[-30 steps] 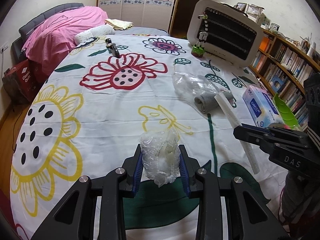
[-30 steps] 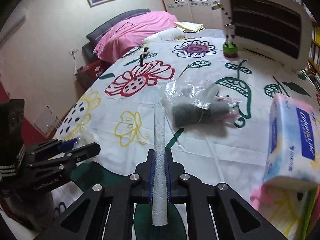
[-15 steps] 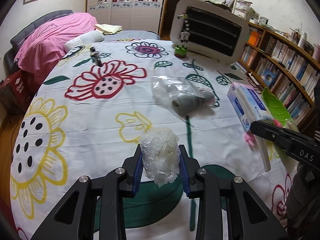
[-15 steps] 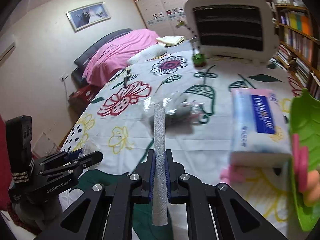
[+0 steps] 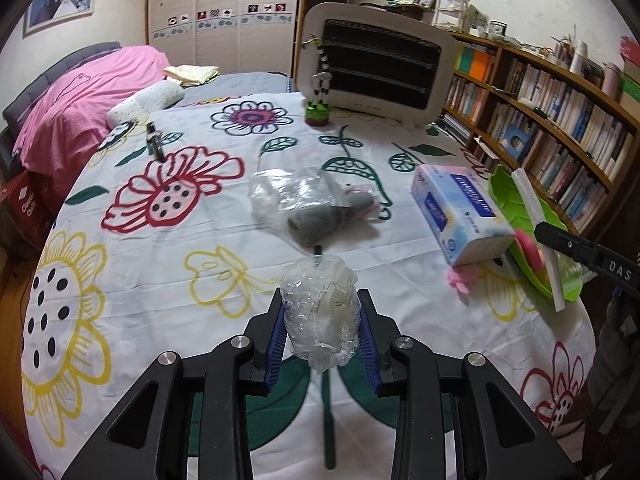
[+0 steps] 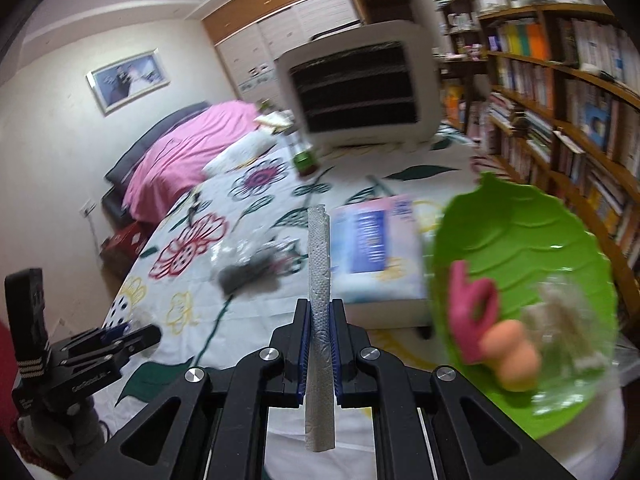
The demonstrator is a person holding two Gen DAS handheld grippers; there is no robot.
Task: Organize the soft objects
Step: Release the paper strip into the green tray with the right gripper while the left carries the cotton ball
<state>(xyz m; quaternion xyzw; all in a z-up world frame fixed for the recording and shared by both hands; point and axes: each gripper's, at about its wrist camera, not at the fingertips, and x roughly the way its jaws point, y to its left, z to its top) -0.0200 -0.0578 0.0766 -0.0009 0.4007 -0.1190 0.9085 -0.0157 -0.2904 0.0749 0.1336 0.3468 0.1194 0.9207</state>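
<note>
Overhead, my left gripper (image 5: 320,334) clamps a crumpled clear plastic wad (image 5: 319,316) above the flowered bedsheet (image 5: 168,248). My right gripper (image 6: 319,350) pinches a rolled white paper towel (image 6: 319,296), upright between closed pads, near the green leaf tray (image 6: 520,240). Tray holds a pink toy (image 6: 472,304) and a clear bag. Tissue pack (image 5: 460,212) lies beside the tray; bagged grey roll (image 5: 316,220) mid-sheet.

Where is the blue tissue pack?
In the left wrist view the tissue pack lies on the right of the bed, against the green leaf tray.
</note>
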